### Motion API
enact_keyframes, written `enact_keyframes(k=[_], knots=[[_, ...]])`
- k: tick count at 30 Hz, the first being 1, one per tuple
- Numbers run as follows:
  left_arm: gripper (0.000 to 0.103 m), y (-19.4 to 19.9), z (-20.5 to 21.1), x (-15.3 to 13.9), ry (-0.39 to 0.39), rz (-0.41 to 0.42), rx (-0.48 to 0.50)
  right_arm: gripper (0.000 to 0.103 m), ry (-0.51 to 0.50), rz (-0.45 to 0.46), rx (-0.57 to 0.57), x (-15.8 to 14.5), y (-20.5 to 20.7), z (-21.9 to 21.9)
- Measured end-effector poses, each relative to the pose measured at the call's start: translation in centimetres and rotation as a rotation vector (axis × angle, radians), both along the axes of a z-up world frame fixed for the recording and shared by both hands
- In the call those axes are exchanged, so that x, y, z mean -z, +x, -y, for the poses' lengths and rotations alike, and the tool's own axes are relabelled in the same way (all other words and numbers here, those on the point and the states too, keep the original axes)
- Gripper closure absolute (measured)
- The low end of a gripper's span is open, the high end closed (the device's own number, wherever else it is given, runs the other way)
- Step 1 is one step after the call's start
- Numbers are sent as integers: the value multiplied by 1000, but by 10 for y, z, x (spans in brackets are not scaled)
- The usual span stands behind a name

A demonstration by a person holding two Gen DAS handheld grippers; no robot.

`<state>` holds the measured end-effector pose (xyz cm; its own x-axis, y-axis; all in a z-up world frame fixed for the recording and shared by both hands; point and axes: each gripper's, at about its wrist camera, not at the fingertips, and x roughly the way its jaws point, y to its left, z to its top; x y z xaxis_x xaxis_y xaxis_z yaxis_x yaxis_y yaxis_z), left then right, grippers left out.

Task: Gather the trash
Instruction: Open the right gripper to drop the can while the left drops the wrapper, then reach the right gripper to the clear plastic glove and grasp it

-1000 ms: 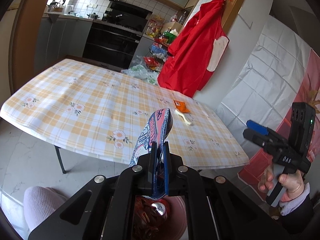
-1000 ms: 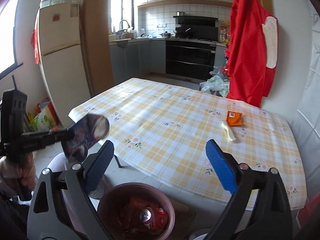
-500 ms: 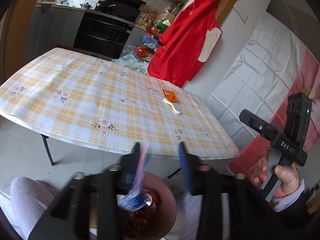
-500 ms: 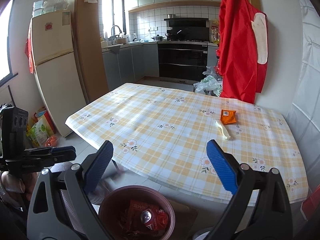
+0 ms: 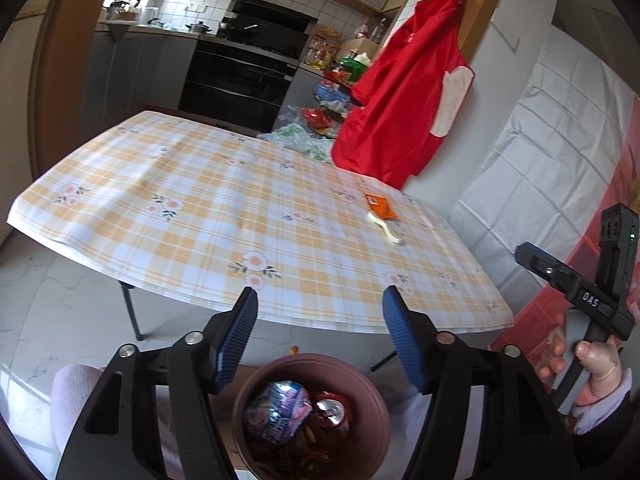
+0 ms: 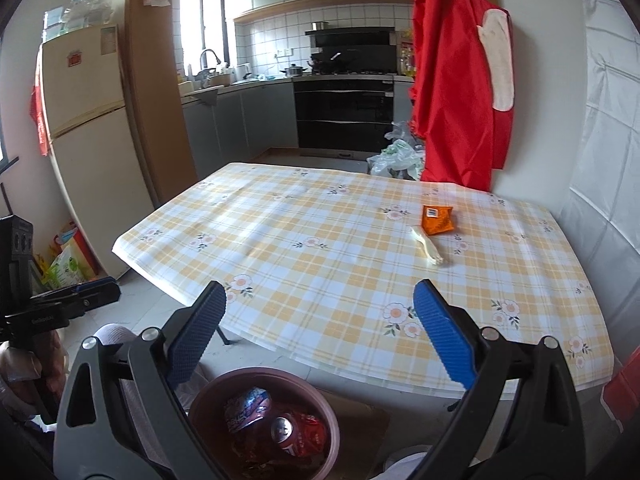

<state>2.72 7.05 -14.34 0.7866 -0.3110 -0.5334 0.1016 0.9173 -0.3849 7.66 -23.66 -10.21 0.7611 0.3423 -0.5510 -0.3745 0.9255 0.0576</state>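
Okay, status: the blue-and-pink crumpled snack wrapper [image 5: 278, 406] that the left tool [image 5: 318, 342] was clamping a second ago is now out of it and lying in the round brown plastic trash bin [image 5: 372, 396] on the floor, on top of a red soda can [image 5: 330, 410] and other red wrappers. Left tool's jaws are opening, nothing between the blue ribbed pads [image 5: 236, 336]; it hangs right over the bin mouth. So that item counts as done.

Right tool [image 6: 320, 332] is spread wide and empty, held above the near table edge, bin just below it. From the left wrist view it shows off to the right, gripped by a hand [image 5: 588, 364] in a dark sleeve.

Remaining trash, as far as I can see: an orange foil sachet [image 6: 438, 220] and a pale cream plastic spoon-like utensil [image 6: 426, 246], touching or nearly so, on the far right part of the yellow-check floral tablecloth table [image 6: 320, 240]. Rest of the table looks bare.

My read: the right tool is nearer those two items, so it likely takes one next. Sachet lies flat and thin, so pinching it off the cloth may snag the cloth.
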Motion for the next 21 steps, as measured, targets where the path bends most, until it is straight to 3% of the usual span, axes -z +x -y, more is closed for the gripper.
enact_keyframes(k=[9, 21], knots=[[15, 18, -12, 1, 85, 6, -84, 6, -12, -32, 84, 18, 18, 22], [11, 73, -5, 12, 169, -45, -82, 6, -29, -107, 115, 54, 63, 47]])
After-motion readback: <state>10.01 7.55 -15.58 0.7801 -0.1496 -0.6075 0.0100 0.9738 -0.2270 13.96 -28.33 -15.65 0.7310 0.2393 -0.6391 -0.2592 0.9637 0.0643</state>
